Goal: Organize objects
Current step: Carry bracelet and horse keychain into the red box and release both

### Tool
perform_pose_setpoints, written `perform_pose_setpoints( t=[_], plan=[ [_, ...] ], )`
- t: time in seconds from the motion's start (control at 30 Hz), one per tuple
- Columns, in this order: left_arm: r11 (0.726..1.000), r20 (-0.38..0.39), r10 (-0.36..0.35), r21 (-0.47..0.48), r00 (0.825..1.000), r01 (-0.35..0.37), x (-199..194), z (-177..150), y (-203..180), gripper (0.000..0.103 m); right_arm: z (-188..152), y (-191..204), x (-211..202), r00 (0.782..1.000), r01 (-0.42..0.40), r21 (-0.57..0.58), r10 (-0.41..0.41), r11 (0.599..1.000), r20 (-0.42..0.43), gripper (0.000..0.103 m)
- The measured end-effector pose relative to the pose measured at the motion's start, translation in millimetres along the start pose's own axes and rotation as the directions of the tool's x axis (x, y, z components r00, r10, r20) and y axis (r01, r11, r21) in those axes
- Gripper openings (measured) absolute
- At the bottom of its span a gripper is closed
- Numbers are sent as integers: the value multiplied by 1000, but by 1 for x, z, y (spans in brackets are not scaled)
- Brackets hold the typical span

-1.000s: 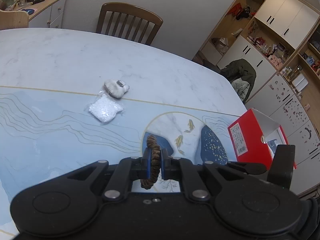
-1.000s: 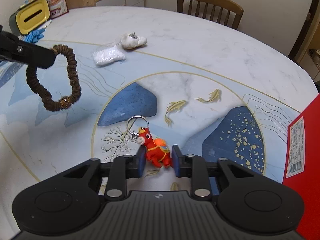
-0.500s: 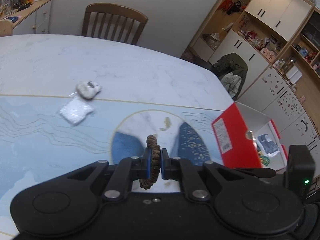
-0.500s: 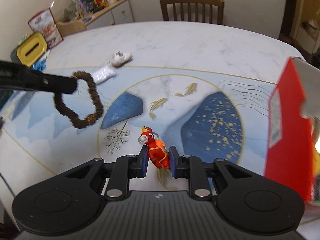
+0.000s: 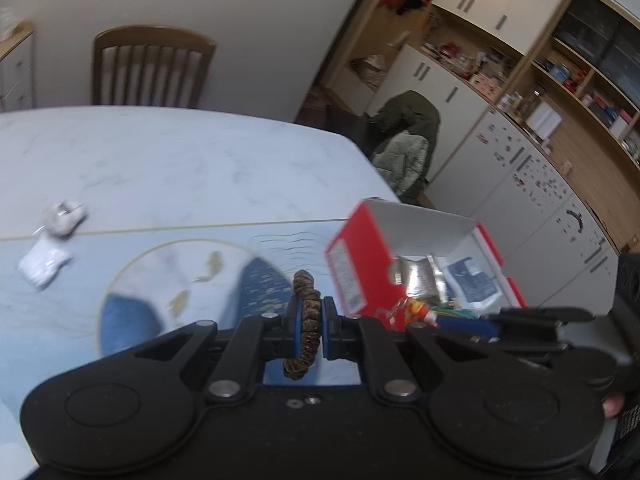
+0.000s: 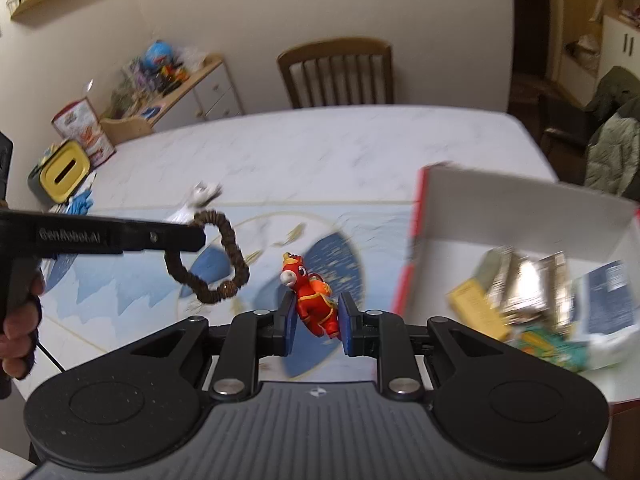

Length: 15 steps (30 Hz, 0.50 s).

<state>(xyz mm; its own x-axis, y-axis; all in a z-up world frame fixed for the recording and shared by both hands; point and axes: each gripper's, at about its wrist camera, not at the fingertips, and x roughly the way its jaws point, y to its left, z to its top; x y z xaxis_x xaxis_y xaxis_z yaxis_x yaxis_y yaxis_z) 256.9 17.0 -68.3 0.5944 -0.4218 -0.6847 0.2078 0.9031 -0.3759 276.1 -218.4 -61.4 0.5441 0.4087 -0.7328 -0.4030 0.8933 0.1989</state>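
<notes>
My left gripper (image 5: 307, 330) is shut on a brown bead bracelet (image 5: 306, 312), held edge-on above the table. In the right wrist view the bracelet (image 6: 224, 256) hangs as a loop from the left gripper (image 6: 198, 236) at the left. My right gripper (image 6: 316, 326) is shut on a red horse keychain (image 6: 314, 300), lifted off the table. A red box (image 6: 532, 208) with a white inside stands at the right, holding several packets (image 6: 520, 284). The left wrist view shows the same red box (image 5: 360, 264) and, beside it, the keychain (image 5: 416, 310) in the right gripper.
A white pouch (image 5: 42, 266) and a pale lumpy object (image 5: 64, 216) lie at the left on the marble table (image 5: 180, 160). A wooden chair (image 6: 336, 72) stands behind the table. A yellow-lidded tin (image 6: 64, 170) sits at the far left edge. Cupboards line the right wall.
Both grippers have swung right toward the red box, each still holding its object. The box now shows its inside in both views. The keychain sits higher above the table.
</notes>
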Motion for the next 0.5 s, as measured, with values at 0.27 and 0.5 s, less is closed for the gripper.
perform_pose_setpoints(
  t=[0.27, 0.5],
  plan=[
    [995, -12, -39, 95, 999, 40, 27, 12, -64, 7, 4, -59, -32, 996, 68, 35, -69, 997, 56, 21],
    [984, -15, -74, 160, 997, 75, 59, 25, -116, 7, -2, -109, -32, 989, 134, 72, -137, 988, 48, 21]
  ],
)
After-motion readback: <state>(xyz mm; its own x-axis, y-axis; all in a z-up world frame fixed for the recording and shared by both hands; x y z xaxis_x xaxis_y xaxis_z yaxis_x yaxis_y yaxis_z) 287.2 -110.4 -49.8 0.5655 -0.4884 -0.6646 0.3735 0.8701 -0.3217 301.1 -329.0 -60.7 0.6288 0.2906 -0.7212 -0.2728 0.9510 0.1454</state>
